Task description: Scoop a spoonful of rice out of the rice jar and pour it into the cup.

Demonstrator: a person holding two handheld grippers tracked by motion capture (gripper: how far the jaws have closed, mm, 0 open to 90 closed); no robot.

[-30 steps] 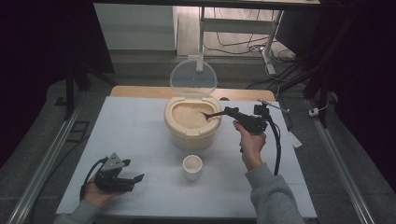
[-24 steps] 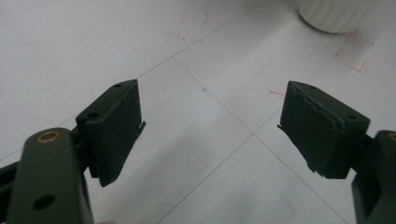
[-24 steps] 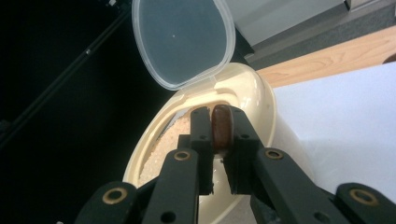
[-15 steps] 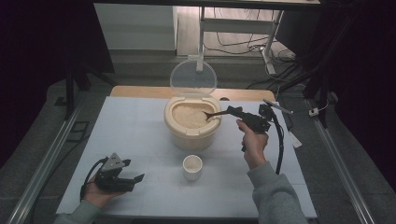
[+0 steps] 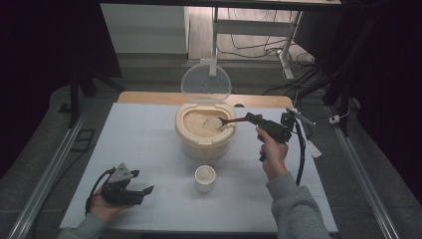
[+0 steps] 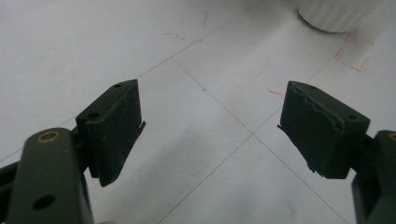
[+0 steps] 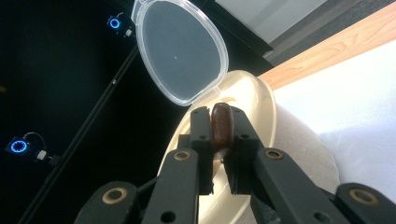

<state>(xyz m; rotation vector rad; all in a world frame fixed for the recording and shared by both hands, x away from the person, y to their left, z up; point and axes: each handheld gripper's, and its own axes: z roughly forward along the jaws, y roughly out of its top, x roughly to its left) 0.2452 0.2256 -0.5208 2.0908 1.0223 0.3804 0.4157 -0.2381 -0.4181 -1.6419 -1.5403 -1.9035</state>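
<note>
Right gripper (image 5: 253,118), its jaws clamped on the end of a brown wooden spoon (image 5: 234,121), holds the handle nearly level so that the bowl of the spoon reaches over the rim of the cream container (image 5: 205,141) and sits in the rice (image 5: 200,123). Seen in the right gripper view, the handle end (image 7: 222,125) is pinched edge-on between the two jaws, a grip that probably keeps the spoon from rolling while it scoops. Hinged clear lid (image 5: 205,82) stands upright behind the container, leaving the opening free on the person's side. Small white cup (image 5: 205,178) waits on the white table (image 5: 149,144) just in front of the container, apparently placed to receive the rice. Left gripper (image 5: 142,191) rests near the table's front-left corner, jaws apart and holding nothing, well clear of the work.
</note>
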